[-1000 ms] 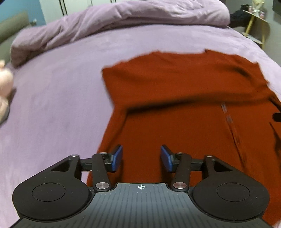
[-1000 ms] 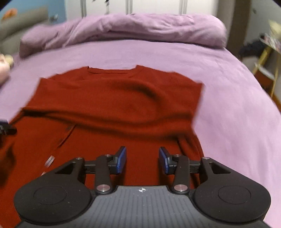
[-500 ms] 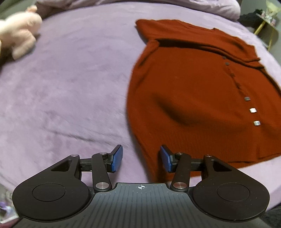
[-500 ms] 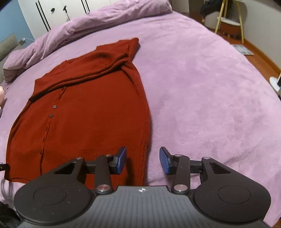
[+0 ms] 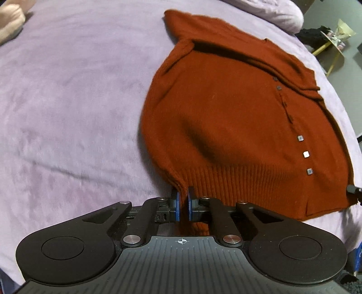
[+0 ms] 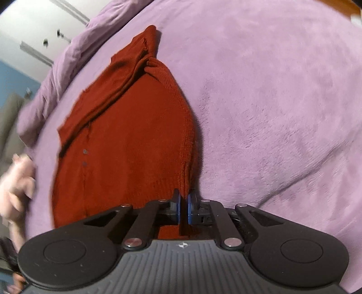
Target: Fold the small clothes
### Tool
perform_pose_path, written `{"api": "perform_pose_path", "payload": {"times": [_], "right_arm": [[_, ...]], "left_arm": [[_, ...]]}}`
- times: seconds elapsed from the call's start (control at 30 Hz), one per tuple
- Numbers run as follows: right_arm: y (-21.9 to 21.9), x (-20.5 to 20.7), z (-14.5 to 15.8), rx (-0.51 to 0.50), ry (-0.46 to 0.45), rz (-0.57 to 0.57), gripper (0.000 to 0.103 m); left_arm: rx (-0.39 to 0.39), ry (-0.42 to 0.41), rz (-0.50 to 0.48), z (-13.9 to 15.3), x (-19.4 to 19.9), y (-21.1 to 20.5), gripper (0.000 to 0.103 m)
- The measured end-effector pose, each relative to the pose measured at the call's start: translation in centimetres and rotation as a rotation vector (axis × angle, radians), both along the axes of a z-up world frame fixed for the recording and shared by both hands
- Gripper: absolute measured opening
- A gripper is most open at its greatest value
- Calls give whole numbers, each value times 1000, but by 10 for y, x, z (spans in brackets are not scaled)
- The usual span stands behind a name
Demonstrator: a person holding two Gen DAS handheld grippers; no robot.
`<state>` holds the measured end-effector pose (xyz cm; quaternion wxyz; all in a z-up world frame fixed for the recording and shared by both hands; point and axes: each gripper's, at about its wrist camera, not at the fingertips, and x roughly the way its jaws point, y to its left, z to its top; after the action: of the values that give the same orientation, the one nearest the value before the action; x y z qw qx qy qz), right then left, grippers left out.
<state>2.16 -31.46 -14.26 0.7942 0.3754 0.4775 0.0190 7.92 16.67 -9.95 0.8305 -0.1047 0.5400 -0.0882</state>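
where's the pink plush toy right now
The pink plush toy sits at the far left on the purple bedspread in the left wrist view, well apart from the rust-red knitted cardigan.

The rust-red cardigan (image 5: pixel 237 126) was matt knitted wool-like cloth, ribbed along its hem toward 6 o'clock, with small glossy buttons (image 5: pixel 306 154), lying on a soft, fuzzy lilac blanket (image 5: pixel 67 101).

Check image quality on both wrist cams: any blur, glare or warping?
Left wrist: mostly sharp, cardigan knit readable, one button glints, bed bows from the fisheye. Right wrist: tilted, left edge motion-smeared, pink plush toy blurred; gripper crisp.
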Motion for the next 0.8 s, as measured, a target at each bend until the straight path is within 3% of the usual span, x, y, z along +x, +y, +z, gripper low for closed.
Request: {"api": "perform_pose_path", "payload": {"times": [0.1,0.2,0.27,0.37,0.53,0.67,0.8], "right_arm": [[-10,11,7,142,-61,-44,4],[-8,39,21,147,-142,-54,4],[0,62,32,77,-203,-46,4],[17,99,39,-83,-250,-32,4],[37,131,43,-330,-315,3,7],[33,126,46,-430,-396,46,15],[35,131,39,-502,-397,166,27]], "left_arm": [[-48,-94,1,27,8,3,8],[-103,-199,52,56,27,8,8],[-111,-260,82,68,45,7,8],[-31,-318,130,71,77,-2,8],[110,-290,82,49,116,-21,11],[124,-333,40,43,114,-18,22],[167,-356,-9,40,113,-9,34]]}}
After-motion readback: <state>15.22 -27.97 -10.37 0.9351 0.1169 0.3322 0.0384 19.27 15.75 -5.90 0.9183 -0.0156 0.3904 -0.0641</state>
